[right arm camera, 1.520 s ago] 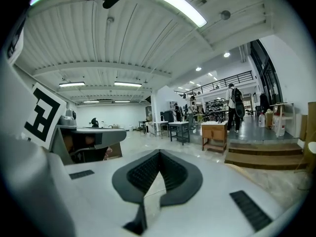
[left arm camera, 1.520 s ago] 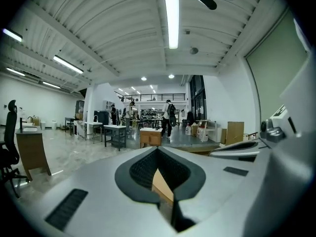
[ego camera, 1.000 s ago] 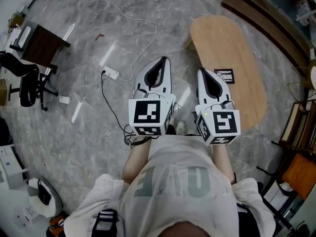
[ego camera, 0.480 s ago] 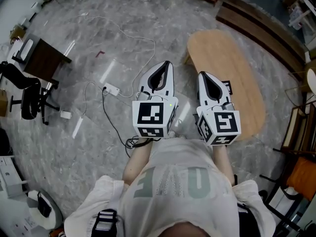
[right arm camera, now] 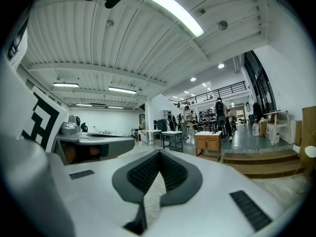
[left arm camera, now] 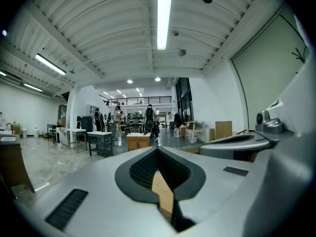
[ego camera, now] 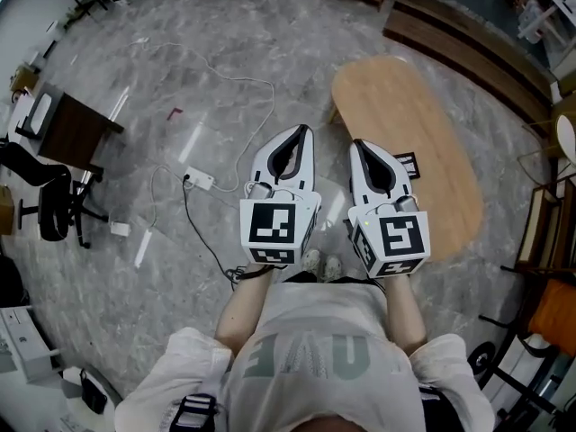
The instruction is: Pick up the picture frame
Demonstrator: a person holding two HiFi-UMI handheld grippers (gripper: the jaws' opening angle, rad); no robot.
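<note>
Head view, picture frame (ego camera: 409,162) beside right tongs (ego camera: 356,143)

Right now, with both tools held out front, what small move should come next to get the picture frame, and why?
Probably tip the right gripper down toward the picture frame, opening its jaws. The frame lies flat on the wooden table just past that gripper's tip, yet it and the left gripper point out across the room, jaws closed on nothing.
</note>
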